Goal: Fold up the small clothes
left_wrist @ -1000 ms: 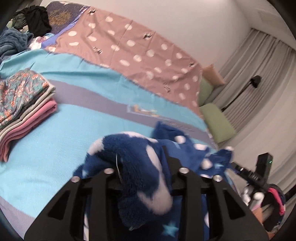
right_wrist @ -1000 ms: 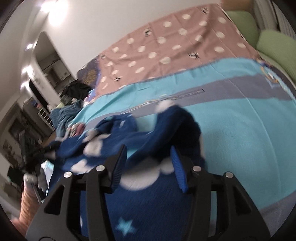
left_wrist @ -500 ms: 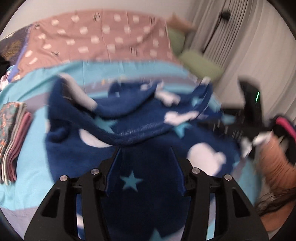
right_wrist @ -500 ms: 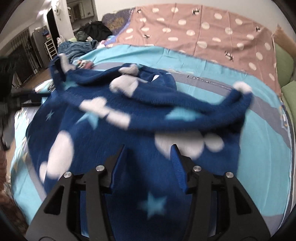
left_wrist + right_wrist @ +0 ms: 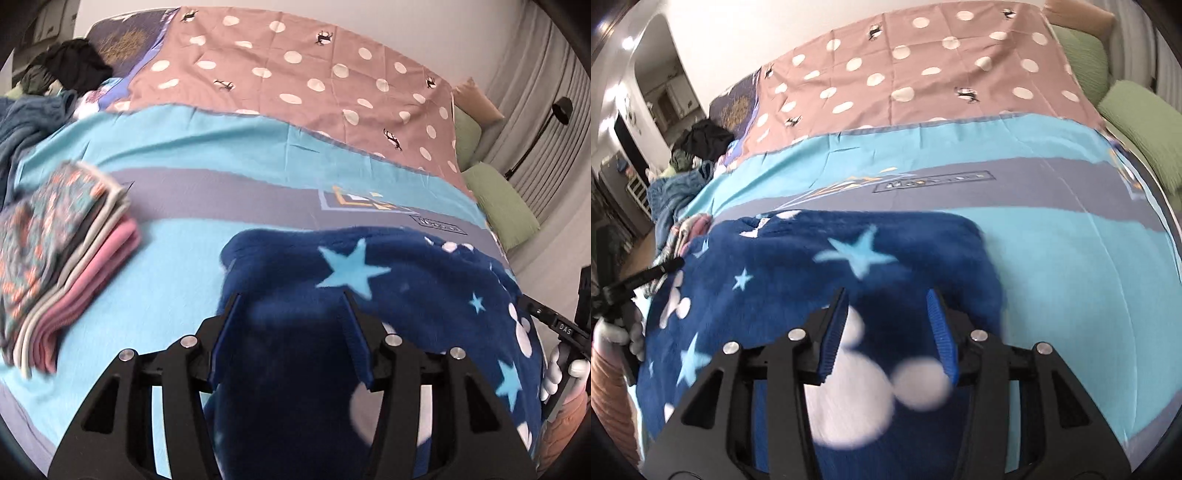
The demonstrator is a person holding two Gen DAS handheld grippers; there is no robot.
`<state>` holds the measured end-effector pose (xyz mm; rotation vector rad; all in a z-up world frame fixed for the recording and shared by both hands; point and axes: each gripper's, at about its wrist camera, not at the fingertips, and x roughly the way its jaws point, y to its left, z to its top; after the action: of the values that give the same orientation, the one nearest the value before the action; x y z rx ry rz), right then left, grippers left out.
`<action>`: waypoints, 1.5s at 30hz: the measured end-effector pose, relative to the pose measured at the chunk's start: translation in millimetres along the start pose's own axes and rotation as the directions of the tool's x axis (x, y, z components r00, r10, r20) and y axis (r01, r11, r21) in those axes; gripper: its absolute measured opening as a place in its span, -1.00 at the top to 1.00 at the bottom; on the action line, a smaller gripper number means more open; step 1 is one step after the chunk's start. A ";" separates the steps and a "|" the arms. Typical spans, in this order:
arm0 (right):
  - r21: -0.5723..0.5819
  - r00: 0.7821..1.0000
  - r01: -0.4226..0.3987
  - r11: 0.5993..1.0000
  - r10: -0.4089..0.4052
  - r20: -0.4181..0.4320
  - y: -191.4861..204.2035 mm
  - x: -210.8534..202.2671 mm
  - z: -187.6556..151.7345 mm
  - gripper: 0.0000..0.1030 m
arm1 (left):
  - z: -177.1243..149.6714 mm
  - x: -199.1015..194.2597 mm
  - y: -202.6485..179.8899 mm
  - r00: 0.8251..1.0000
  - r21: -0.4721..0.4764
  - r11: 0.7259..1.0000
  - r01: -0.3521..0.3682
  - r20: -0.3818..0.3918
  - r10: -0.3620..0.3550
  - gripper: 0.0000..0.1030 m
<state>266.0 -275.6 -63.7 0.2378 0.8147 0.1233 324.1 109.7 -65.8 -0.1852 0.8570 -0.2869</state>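
A navy fleece garment (image 5: 388,295) with stars and white blobs lies spread on the turquoise bed cover (image 5: 177,280). The left gripper (image 5: 291,325) and right gripper (image 5: 886,321) sit over it, jaws spread apart. A stack of folded clothes (image 5: 62,251) lies to its left.

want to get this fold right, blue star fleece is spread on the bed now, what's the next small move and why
Probably lower both grippers and pinch the near edge: the blue fleece lies spread flat, and the left gripper and right gripper are both open above it, gripping nothing.
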 end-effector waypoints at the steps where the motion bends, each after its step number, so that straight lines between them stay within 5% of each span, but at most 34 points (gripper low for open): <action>1: 0.014 1.000 0.000 1.000 0.000 0.007 -8.1 -11.5 -6.7 0.06 | -2.2 -6.9 0.2 1.000 0.002 1.000 -0.001 0.011 0.001 -0.05; 7: 0.073 1.000 -0.019 0.997 0.019 0.010 -34.2 -57.0 -37.2 0.05 | -29.6 -65.0 -13.8 0.996 0.048 0.996 0.070 0.051 -0.072 -0.12; 10: 0.051 0.997 -0.069 0.996 0.067 0.030 -27.0 -76.5 -55.3 0.04 | -55.1 -80.7 -37.8 0.990 0.120 0.985 0.122 0.051 -0.129 -0.33; 13: 0.005 0.997 -0.046 0.999 0.046 -0.059 -14.3 -64.2 -81.0 0.00 | -86.3 -55.7 -57.4 0.999 0.229 0.973 0.037 -0.038 -0.029 -0.43; 15: -0.053 0.998 0.006 0.999 -0.009 -0.066 -5.2 -60.4 -92.2 0.01 | -102.0 -51.2 -68.3 0.999 0.313 0.949 -0.043 0.002 0.045 -0.43; 18: -0.059 1.000 -0.009 0.998 0.008 -0.021 -0.3 -76.1 -79.5 0.01 | -92.1 -70.3 -79.9 1.000 0.323 0.946 -0.007 0.018 0.001 -0.43; 21: -0.050 0.999 -0.026 0.998 0.028 0.045 4.0 -87.2 -40.7 -0.05 | -58.6 -94.8 -95.6 0.993 0.326 0.945 -0.011 0.117 -0.029 -0.43; 26: -0.011 0.999 -0.029 1.000 0.029 -0.015 -11.0 -41.2 24.6 -0.40 | 5.2 -73.6 -86.5 0.988 0.224 0.972 -0.070 0.149 0.037 -0.43; 30: 0.131 0.989 -0.052 0.990 0.069 -0.130 -53.8 20.3 52.9 -0.40 | 45.9 -16.8 -26.6 0.994 0.027 0.994 -0.107 0.032 0.107 -0.43; 33: 0.139 0.960 -0.127 0.982 0.157 -0.233 -68.9 61.6 56.5 -0.40 | 53.4 28.4 15.1 0.993 -0.093 0.994 -0.063 -0.102 0.054 -0.43; 34: 0.170 0.948 -0.168 0.971 0.207 -0.241 -73.0 71.3 56.1 -0.40 | 53.9 42.8 21.5 0.989 -0.109 0.993 -0.050 -0.147 0.033 -0.40; 35: 0.199 0.940 -0.208 0.958 0.252 -0.230 -75.2 76.1 56.0 -0.37 | 52.8 55.3 21.8 0.983 -0.090 0.995 -0.053 -0.178 0.036 -0.13; 36: 0.202 0.939 -0.251 0.947 0.288 -0.186 -74.9 75.6 57.2 0.10 | 51.0 61.8 19.6 0.981 -0.060 0.997 -0.056 -0.188 0.043 0.48; 37: 0.175 0.944 -0.271 0.947 0.297 -0.146 -73.0 71.7 58.8 0.57 | 48.7 66.5 16.6 0.980 -0.029 0.997 -0.068 -0.191 0.061 0.67; 38: 0.154 0.951 -0.276 0.949 0.293 -0.101 -73.8 65.3 60.0 0.79 | 45.4 67.0 13.4 0.981 0.006 0.995 -0.103 -0.164 0.103 0.67; 40: 0.158 0.962 -0.267 0.951 0.272 -0.016 -86.0 61.5 54.7 0.79 | 36.4 64.3 10.5 0.977 0.044 0.982 -0.181 -0.110 0.185 0.67; 43: 0.249 0.955 -0.253 0.935 0.283 -0.092 -102.2 88.6 36.6 0.69 | 28.1 61.1 8.6 0.972 0.074 0.972 -0.222 -0.061 0.227 0.67; 45: 0.229 0.965 -0.238 0.944 0.256 -0.051 -99.4 76.9 35.7 0.52 | 32.1 47.5 -0.3 0.962 0.112 0.956 -0.271 -0.009 0.274 0.64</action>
<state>346.2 -362.1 -119.8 0.5498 0.8768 0.2805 378.2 95.6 -79.1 0.0399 0.8772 -0.0770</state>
